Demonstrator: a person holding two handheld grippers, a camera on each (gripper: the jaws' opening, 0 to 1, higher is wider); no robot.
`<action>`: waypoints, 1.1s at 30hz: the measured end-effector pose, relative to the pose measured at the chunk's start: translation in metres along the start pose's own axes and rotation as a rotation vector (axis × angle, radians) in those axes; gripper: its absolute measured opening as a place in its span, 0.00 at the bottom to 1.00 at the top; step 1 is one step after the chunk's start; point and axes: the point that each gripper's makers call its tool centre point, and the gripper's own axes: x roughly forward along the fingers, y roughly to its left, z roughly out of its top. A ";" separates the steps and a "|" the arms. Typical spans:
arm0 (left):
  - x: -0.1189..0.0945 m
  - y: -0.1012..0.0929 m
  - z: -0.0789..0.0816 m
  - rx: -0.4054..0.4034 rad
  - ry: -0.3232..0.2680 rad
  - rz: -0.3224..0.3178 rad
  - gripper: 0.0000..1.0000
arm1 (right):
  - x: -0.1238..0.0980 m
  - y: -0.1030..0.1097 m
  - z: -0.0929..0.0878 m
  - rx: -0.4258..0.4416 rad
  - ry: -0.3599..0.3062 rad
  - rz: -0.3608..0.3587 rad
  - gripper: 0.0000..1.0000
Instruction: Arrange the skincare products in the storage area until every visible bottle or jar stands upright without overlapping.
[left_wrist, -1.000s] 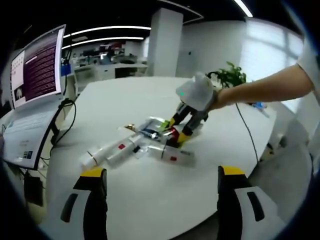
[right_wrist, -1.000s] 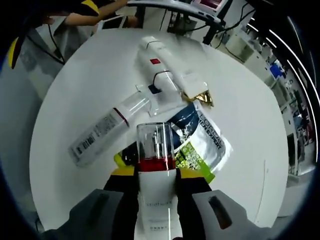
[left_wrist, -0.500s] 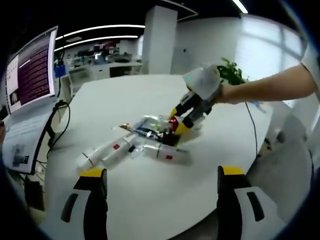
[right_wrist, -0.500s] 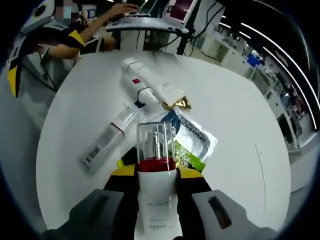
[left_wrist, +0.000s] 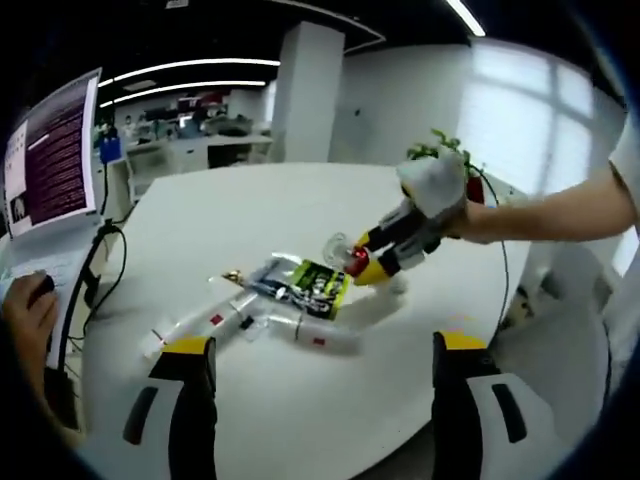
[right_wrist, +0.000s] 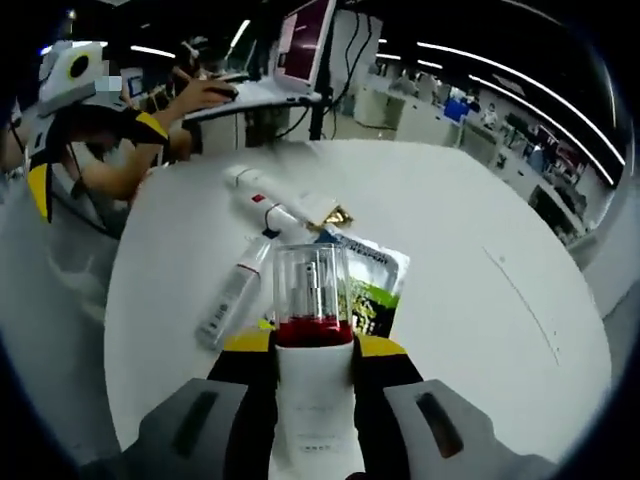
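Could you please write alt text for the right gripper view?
The right gripper grips a white pump bottle with a clear cap and red collar between its yellow-tipped fingers, above a round white table. Beyond lie a green-and-white sachet and toppled white tubes.

Bright ceiling strips, glaring windows, soft blur, warped edges.

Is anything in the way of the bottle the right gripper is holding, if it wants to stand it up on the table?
Partly. The right gripper holds the pump bottle above the sachet and a lying tube, so straight down is blocked. The bare table beside the pile looks free for standing it upright.
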 end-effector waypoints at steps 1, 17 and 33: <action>0.000 0.000 0.003 0.000 -0.005 -0.004 0.82 | -0.002 0.000 0.000 0.006 -0.004 -0.002 0.28; 0.028 -0.049 0.034 0.073 -0.013 -0.115 0.81 | -0.043 0.011 -0.012 0.155 -0.136 -0.188 0.27; 0.108 -0.102 0.053 0.150 0.010 -0.220 0.80 | -0.074 0.015 -0.023 0.333 -0.327 -0.406 0.27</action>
